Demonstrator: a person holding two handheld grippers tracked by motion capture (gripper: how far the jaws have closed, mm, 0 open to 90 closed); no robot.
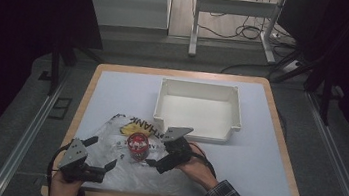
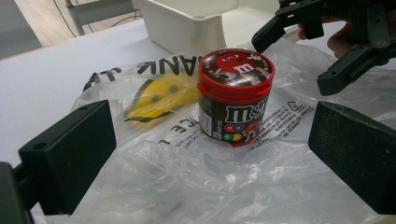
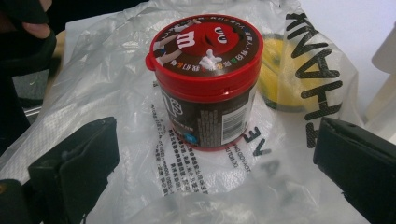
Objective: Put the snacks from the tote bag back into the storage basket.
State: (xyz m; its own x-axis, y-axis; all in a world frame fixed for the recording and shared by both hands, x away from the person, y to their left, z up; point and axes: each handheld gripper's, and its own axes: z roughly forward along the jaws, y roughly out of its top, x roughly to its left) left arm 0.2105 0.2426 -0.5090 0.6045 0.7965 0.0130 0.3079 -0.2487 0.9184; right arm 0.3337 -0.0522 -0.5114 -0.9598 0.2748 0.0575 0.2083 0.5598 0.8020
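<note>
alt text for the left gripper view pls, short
A red-lidded M&M's candy tub stands upright on a flattened clear plastic bag, framed by the open left gripper. The right gripper hovers open at the upper right, and a white bin sits behind the bag.

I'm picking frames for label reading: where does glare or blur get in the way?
High view: dim, dark surroundings, M&M's tub too small to read. Left gripper view: tub sharp, near fingers soft, plastic bag shiny. Right gripper view: lid print crisp, bag foreground blurred.
</note>
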